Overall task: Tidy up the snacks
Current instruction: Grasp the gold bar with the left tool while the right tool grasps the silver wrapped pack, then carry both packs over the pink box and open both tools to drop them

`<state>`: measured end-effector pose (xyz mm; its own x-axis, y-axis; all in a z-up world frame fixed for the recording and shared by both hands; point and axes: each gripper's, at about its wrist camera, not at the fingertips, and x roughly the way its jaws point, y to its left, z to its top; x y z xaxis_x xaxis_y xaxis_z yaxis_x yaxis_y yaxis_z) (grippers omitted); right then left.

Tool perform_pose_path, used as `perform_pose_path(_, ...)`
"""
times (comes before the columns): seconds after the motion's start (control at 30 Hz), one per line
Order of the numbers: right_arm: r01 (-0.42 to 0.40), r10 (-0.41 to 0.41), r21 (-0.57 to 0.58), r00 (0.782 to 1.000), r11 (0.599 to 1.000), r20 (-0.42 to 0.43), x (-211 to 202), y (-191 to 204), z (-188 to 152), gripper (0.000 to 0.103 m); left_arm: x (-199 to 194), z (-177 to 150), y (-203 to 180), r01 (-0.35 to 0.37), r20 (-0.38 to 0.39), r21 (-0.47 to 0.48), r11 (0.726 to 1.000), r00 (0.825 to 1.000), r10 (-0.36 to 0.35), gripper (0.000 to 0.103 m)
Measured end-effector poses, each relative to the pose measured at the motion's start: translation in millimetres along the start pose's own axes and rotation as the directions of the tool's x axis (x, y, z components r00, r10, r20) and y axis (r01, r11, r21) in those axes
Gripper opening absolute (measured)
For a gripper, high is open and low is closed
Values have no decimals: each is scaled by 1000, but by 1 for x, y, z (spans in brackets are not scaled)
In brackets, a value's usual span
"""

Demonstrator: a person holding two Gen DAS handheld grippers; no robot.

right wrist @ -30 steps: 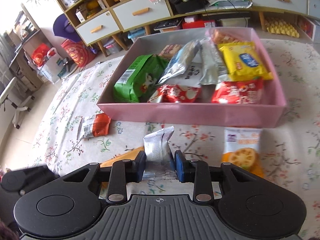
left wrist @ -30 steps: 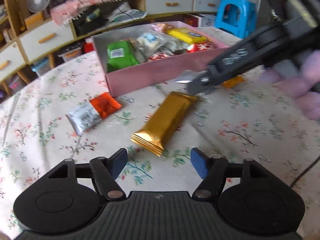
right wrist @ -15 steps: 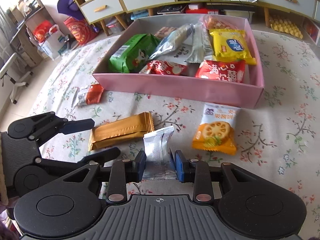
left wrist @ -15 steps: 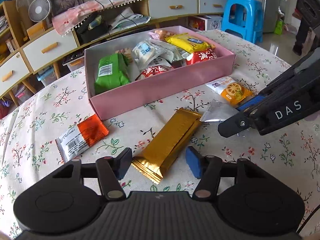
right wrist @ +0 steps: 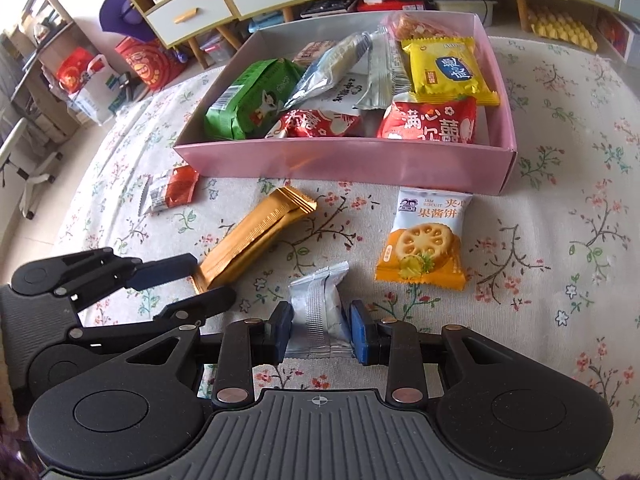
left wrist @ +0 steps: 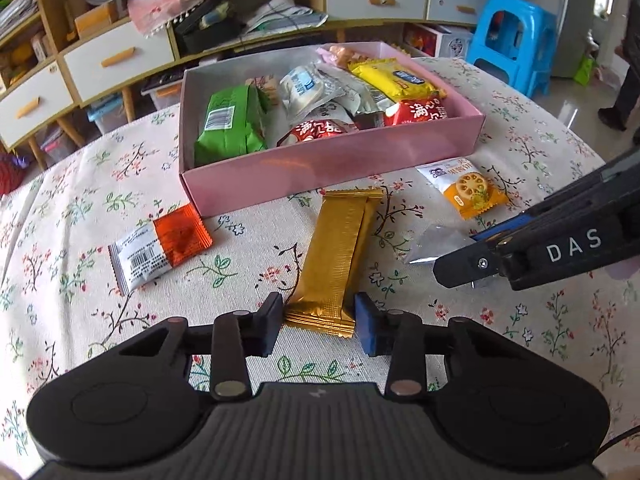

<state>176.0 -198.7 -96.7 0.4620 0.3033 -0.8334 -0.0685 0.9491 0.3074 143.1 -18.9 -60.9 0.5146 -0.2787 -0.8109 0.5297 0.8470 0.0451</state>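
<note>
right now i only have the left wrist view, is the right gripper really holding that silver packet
observer: Yes. The right wrist view shows the right gripper with its jaws shut on both sides of the silver packet, near its lower end.
operator: what's the orange and white packet by the box
observer: Its label reads jam biscuit; that jam biscuit packet lies flat on the tablecloth.
operator: any room left in the box
observer: A narrow bare strip of the pink box floor shows right of the red packet, in the near right corner.
</note>
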Motion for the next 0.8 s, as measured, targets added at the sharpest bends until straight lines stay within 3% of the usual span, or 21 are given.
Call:
perform_pose_path(0.2, -14, 15, 55, 1000, 998, -24, -2, -5, 1, 31, 6, 3, -5, -11, 11, 1, 1000, 1000, 11, 48)
perform_pose_path(0.37, -19, 23, 101, 999, 995, -46, -4, -12, 0, 31, 12, 10, -11, -33, 25, -29, 999, 999, 34, 48)
perform_pose_path(0.53, -30, 37, 133, 998, 991, -53, -8, -18, -1, 31, 15, 16, -15, -67, 19, -49, 997, 998, 68, 27)
perform_pose_path(0.8, -66, 70, 174, 997, 983, -20, -23, -27, 1, 31, 3, 14, -5, -33, 11, -127, 991, 999, 34, 26)
